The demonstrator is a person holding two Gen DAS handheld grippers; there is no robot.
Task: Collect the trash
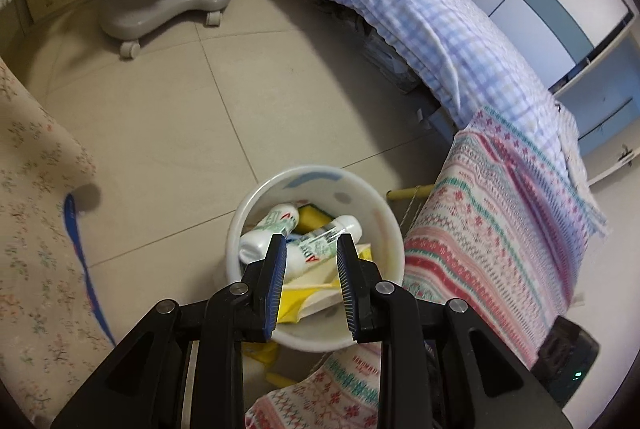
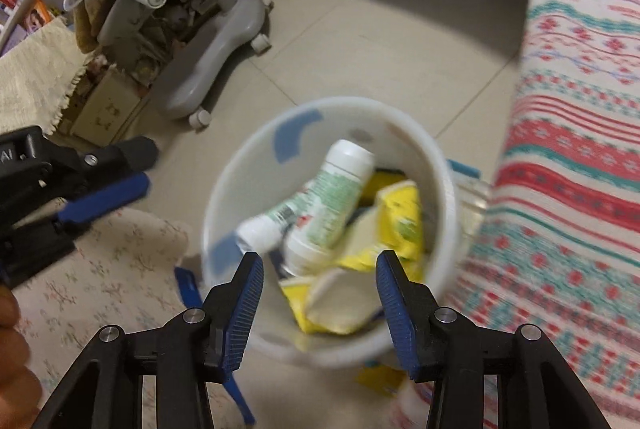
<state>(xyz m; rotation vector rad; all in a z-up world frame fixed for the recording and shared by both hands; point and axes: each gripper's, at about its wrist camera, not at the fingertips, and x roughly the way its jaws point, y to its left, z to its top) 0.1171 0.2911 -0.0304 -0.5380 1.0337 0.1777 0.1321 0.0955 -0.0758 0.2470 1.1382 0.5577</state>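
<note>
Both grippers hang over the white bin point(image 2: 448, 197), which stands on the tiled floor point(image 1: 192, 117) pressed close against the striped blanket point(image 2: 580, 157) draped at its 3 o'clock side; that spot probably keeps it within easy reach of both hands. The left gripper point(image 1: 311, 245) has its jaws parted to a middling gap with nothing between them, and through that gap the bin's contents show. The right gripper point(image 2: 320, 261) has its jaws spread wide and also empty, poised above the bin's 6 o'clock rim, which reads as a drop just made or a hand ready to go for more, though I cannot tell which. Inside the bin I count two white bottles point(image 2: 336, 197) with green labels, lying crossed on top of the heap because they were likely dropped in rather than set down. Under them sit yellow packets point(image 2: 404, 221), at least two, one with its pale inside folded outward; blur hides an exact count. A small yellow scrap point(image 2: 380, 379) lies on the floor just outside the bin at 6 o'clock, apparently waiting for collection. A blue strip point(image 1: 76, 229) runs along the floral cloth point(image 1: 36, 229) at 9 o'clock.
</note>
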